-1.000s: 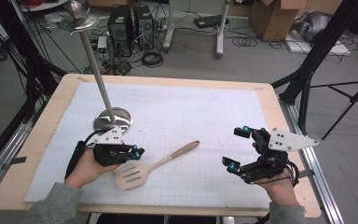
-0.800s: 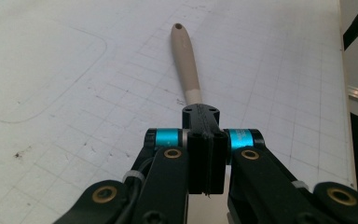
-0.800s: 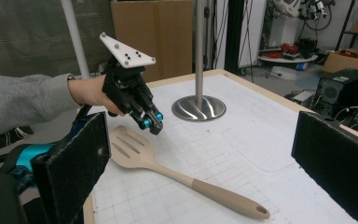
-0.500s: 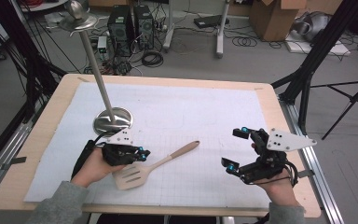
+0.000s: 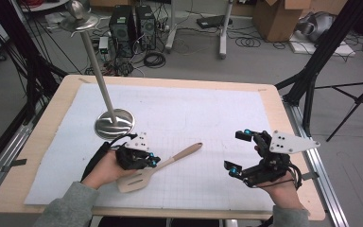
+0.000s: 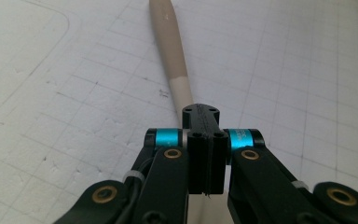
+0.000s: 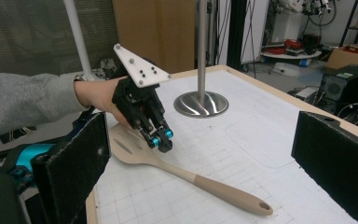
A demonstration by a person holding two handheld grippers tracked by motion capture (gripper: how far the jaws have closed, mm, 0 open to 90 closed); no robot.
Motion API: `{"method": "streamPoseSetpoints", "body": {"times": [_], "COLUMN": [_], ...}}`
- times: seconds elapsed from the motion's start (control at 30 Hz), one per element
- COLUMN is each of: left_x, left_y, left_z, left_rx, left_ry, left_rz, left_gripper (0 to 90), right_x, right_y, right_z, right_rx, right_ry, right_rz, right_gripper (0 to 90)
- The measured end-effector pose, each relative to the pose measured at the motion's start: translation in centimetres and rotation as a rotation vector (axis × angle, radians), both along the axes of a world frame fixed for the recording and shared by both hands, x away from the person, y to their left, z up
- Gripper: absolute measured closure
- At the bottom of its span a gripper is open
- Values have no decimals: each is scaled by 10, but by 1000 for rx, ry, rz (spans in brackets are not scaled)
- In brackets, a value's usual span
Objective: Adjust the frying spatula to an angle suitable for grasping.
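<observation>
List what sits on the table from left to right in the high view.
Metal stand base → left gripper → spatula handle end → right gripper.

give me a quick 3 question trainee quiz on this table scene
1. True or false: the right gripper is open.
2. What sits under the left gripper: A the spatula, B the stand base, C a cup?
3. Fill in: the spatula's handle end points toward the ____ gripper.

Key: 1 true. 2 A; the jaws look closed over its neck. 3 right.
</observation>
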State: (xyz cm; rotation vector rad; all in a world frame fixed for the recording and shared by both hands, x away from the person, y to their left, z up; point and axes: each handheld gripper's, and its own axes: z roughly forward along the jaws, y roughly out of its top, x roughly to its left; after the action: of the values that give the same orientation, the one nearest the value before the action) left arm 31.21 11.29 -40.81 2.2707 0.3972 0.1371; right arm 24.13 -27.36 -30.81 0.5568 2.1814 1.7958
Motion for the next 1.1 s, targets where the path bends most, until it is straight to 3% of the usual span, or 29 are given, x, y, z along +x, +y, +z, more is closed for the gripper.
{"method": "streamPoseSetpoints", "body": {"times": [0.4, 0.7, 0.83, 1.1], "left_x": [0, 2, 1, 2], "left_y": [-3, -18, -23, -32], "left_z": [9, 1, 2, -3], "left_rx": [-8, 76, 96, 126], "left_ry": [-19, -18, -32, -24], "left_rz": [-32, -58, -62, -89], "left_gripper": [896, 896, 896, 896], "right_x": [0, -2, -2, -5], "right_y": [1, -1, -2, -4], "right_z": [-1, -1, 0, -1], "right_rx": [-5, -3, -3, -9], "right_ry": [10, 11, 5, 9], "right_rz": [1, -4, -3, -9], "right_gripper": [33, 34, 34, 34]}}
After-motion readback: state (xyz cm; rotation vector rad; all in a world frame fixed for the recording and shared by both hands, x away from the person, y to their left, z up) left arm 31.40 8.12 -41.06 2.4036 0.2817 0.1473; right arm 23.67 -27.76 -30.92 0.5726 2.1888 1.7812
